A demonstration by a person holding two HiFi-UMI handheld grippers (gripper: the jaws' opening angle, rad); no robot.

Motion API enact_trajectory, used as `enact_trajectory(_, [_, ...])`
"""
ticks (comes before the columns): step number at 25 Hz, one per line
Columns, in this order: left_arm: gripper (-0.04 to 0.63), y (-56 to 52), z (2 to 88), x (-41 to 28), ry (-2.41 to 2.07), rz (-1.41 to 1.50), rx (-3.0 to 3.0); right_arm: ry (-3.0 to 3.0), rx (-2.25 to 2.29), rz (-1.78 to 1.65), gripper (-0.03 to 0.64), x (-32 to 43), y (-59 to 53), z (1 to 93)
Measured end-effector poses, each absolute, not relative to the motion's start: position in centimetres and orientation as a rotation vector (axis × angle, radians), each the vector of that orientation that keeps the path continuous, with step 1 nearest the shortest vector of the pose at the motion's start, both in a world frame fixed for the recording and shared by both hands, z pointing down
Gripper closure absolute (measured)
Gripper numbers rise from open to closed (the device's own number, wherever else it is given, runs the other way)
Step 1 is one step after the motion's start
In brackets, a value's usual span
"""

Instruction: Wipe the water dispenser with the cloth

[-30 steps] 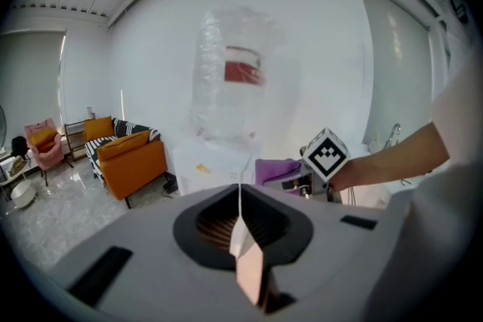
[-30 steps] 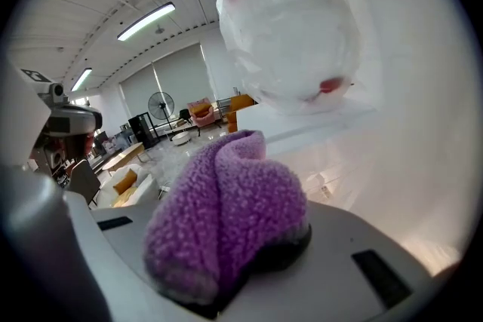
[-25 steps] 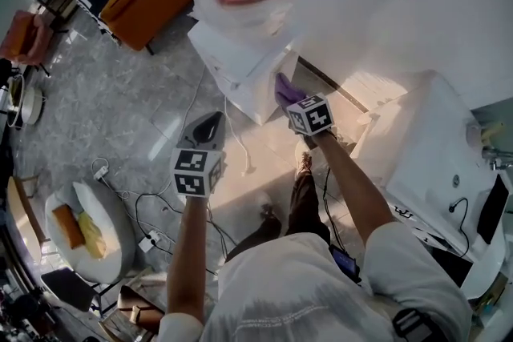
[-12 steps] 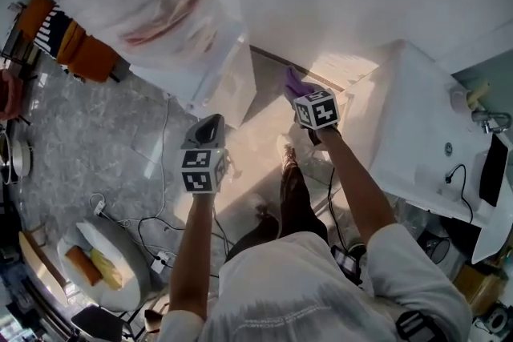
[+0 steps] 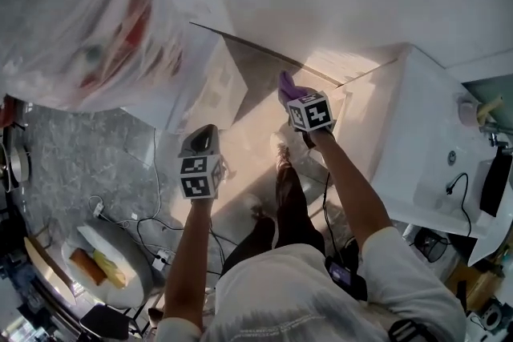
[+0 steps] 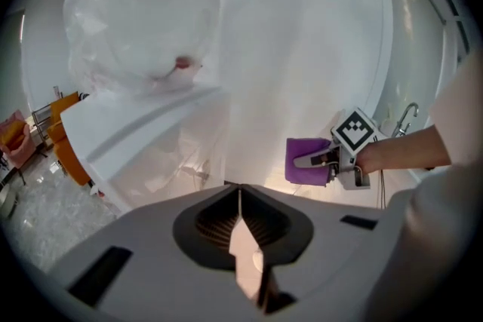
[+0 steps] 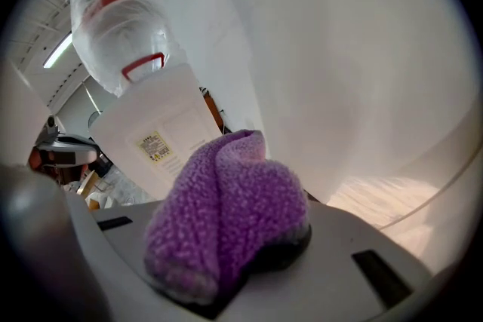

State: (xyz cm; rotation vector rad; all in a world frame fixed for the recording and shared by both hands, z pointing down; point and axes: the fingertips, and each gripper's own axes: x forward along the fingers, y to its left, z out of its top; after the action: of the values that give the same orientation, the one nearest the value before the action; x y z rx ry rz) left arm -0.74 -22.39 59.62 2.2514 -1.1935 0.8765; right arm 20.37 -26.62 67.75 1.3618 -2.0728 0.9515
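The white water dispenser (image 5: 204, 84) stands at the upper left, with a plastic-wrapped bottle (image 5: 88, 28) on top. My right gripper (image 5: 291, 96) is shut on a folded purple cloth (image 5: 285, 84), held to the right of the dispenser and near the white wall, not touching the dispenser. In the right gripper view the cloth (image 7: 226, 215) fills the jaws, and the dispenser (image 7: 162, 139) with its yellow label stands off to the left. My left gripper (image 5: 206, 132) hangs lower left of the dispenser, shut on nothing (image 6: 240, 196). It looks at the cloth (image 6: 306, 161).
A white counter (image 5: 417, 140) with a tap (image 5: 490, 120) stands at the right. Cables and a power strip (image 5: 156, 240) lie on the marble floor. A round white stool (image 5: 104, 260) holds yellow items at the lower left. The person's legs stand between the grippers.
The head view has swung, so the dispenser now sits further up and left in it. The right gripper's cloth, at the dispenser's lower edge one second ago, now shows a gap from it.
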Motion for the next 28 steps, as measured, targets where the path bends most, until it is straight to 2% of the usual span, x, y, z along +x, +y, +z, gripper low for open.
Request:
enact_trajectory(11, [0.577, -25.6, 68.4, 1.9, -1.148, 0.929, 2.108, -2.068, 1.261, 1.165, 0.551, 17.5, -33.1, 79.2])
enact_trajectory(20, [0.577, -26.9, 72.0, 1.7, -1.179, 0.856, 1.960, -2.186, 1.100, 1.079, 0.551, 11.8, -39.3, 80.5])
enact_trajectory(28, [0.577, -25.9, 72.7, 1.9, -1.148, 0.832, 1.945, -2.178, 1.061, 1.142, 0.551, 8.2, -40.5, 81.4])
